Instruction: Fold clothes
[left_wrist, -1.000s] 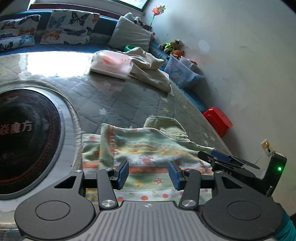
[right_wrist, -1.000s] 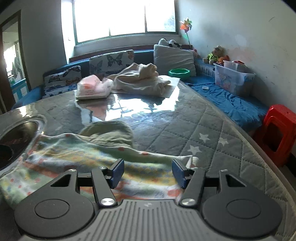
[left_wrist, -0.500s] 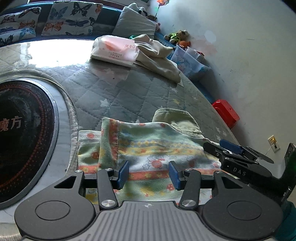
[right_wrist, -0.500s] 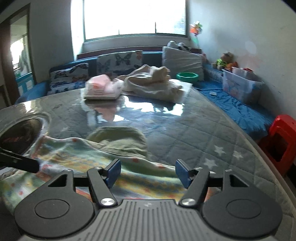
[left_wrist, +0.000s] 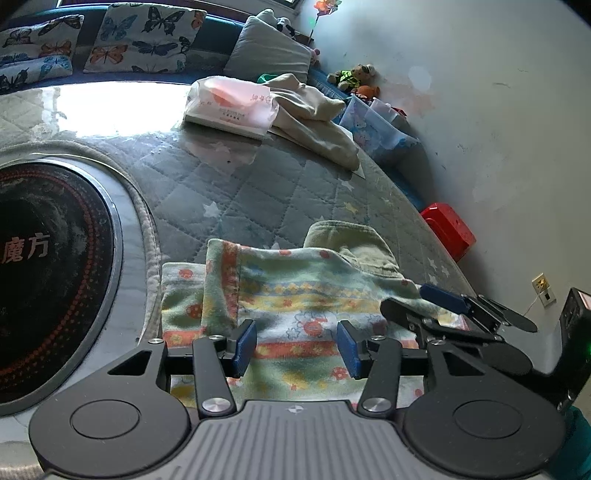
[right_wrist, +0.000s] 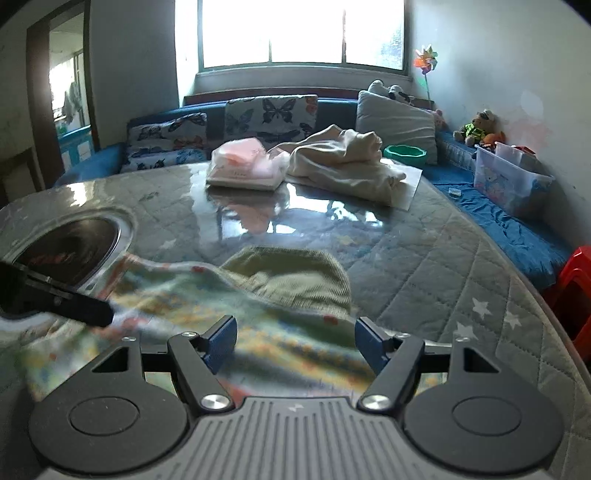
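The left claw stands wide, its blue pads apart above the patterned garment and gripping nothing. The right claw is also spread wide over the same cloth, holding nothing. The garment lies flat at the table's near edge, with an olive-green piece poking out from under its far side. To its left a round black cooktop is set into the table. At the far edge rest a pink bag and a heap of cream cloth, touching each other.
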